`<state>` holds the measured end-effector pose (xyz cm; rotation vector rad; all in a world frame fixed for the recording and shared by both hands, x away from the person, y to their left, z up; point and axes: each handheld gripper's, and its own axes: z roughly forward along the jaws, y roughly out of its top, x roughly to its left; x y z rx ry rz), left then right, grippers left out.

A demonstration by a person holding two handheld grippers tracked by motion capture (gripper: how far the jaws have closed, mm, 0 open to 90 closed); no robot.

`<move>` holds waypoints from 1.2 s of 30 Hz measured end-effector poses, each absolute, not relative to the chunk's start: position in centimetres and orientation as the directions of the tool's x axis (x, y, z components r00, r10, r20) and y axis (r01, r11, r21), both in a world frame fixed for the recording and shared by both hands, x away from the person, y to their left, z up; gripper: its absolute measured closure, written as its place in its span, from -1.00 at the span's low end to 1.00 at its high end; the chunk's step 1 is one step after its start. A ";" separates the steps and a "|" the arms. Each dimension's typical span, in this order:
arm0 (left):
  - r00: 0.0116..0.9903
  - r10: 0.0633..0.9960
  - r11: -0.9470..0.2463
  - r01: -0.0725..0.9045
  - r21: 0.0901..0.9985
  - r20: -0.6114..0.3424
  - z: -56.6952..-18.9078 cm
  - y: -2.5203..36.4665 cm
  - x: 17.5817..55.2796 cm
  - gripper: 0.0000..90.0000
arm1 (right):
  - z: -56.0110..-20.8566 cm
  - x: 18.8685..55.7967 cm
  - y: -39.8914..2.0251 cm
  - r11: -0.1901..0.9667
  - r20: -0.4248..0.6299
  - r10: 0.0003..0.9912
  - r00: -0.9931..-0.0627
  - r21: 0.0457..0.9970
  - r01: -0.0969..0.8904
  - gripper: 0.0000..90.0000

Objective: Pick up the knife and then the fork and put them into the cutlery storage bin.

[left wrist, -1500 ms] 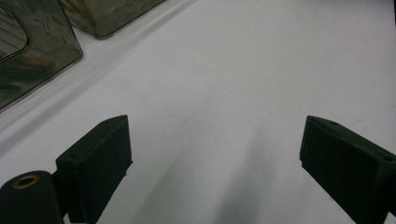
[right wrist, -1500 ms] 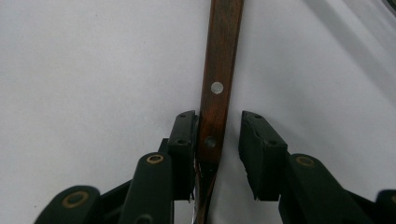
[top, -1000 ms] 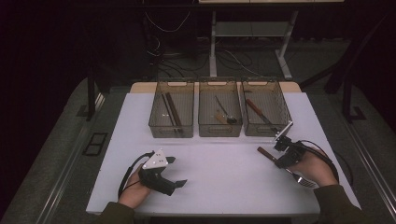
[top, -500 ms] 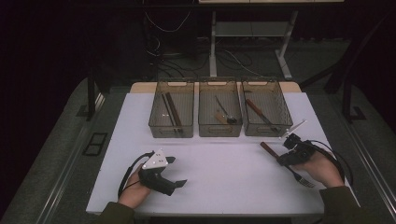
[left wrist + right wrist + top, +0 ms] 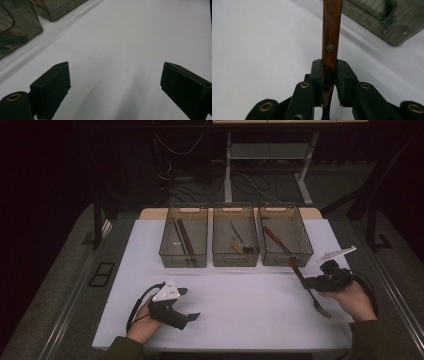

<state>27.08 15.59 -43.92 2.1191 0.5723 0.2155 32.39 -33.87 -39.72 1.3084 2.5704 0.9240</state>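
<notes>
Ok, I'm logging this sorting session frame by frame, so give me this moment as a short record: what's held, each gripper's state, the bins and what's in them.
held item: fork with wooden handle, tines toward the person
right gripper: fingers shut on the fork handle, near the right bin
left gripper: open, nothing between its fingers, low over the white table
left bin: dark stick-like utensils
middle bin: a few small utensils, kind unclear
right bin: one wooden-handled utensil

The right gripper (image 5: pixel 306 281), clamping the fork (image 5: pixel 307 287), has shifted right, toward the table edge.
</notes>
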 end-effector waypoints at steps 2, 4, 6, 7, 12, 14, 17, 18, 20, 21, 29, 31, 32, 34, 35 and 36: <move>0.877 0.477 -0.485 0.319 0.814 -0.060 -43.9 15.6 27.1 -0.81 | -39.5 32.3 -34.1 0.422 0.175 0.769 -0.615 0.585 0.693 0.71; 0.876 0.478 -0.484 0.320 0.815 -0.060 -43.9 15.6 27.1 -0.81 | -39.2 32.3 -34.3 0.406 0.187 0.767 -0.614 0.600 0.689 0.71; 0.876 0.479 -0.483 0.321 0.815 -0.061 -43.9 15.6 27.1 -0.81 | -39.0 32.2 -34.5 0.390 0.198 0.766 -0.611 0.613 0.687 0.71; 0.875 0.479 -0.482 0.321 0.815 -0.061 -43.9 15.6 27.1 -0.81 | -39.0 32.2 -34.5 0.382 0.199 0.768 -0.609 0.620 0.685 0.71; 0.875 0.480 -0.480 0.322 0.816 -0.063 -44.0 15.6 27.1 -0.81 | -38.5 32.2 -34.9 0.357 0.199 0.775 -0.600 0.646 0.675 0.71; 0.875 0.480 -0.478 0.323 0.817 -0.064 -44.0 15.6 27.1 -0.81 | -38.2 32.2 -35.1 0.342 0.204 0.778 -0.594 0.655 0.674 0.72; 0.875 0.480 -0.479 0.322 0.817 -0.064 -44.0 15.6 27.1 -0.81 | -37.9 32.1 -35.2 0.325 0.208 0.782 -0.587 0.667 0.670 0.72; 0.875 0.480 -0.479 0.323 0.816 -0.064 -43.9 15.6 27.1 -0.81 | -37.8 32.1 -35.3 0.320 0.212 0.780 -0.588 0.672 0.667 0.72; 0.874 0.481 -0.480 0.324 0.816 -0.064 -44.0 15.6 27.1 -0.81 | -37.5 32.1 -35.3 0.314 0.211 0.782 -0.587 0.679 0.663 0.72; 0.874 0.481 -0.479 0.324 0.816 -0.065 -44.0 15.6 27.1 -0.81 | -37.4 32.1 -35.4 0.313 0.209 0.784 -0.584 0.680 0.663 0.72; 0.873 0.483 -0.481 0.326 0.814 -0.065 -44.0 15.7 27.2 -0.81 | -35.9 32.4 -35.7 0.302 0.175 0.798 -0.576 0.711 0.635 0.72; 0.873 0.483 -0.480 0.326 0.815 -0.065 -44.0 15.7 27.2 -0.81 | -35.4 32.7 -35.7 0.300 0.163 0.804 -0.571 0.719 0.627 0.72; 0.873 0.483 -0.480 0.326 0.815 -0.065 -44.0 15.7 27.2 -0.81 | -35.2 32.8 -35.7 0.294 0.160 0.807 -0.568 0.725 0.623 0.72; 0.872 0.484 -0.479 0.327 0.815 -0.066 -44.0 15.6 27.2 -0.81 | -34.6 33.3 -35.7 0.283 0.154 0.813 -0.562 0.738 0.612 0.72; 0.873 0.484 -0.480 0.327 0.814 -0.066 -44.0 15.7 27.2 -0.81 | -34.3 33.6 -35.6 0.278 0.151 0.816 -0.558 0.743 0.608 0.72; 0.873 0.484 -0.480 0.327 0.814 -0.066 -44.0 15.7 27.2 -0.81 | -34.0 33.9 -35.5 0.281 0.144 0.817 -0.559 0.746 0.603 0.72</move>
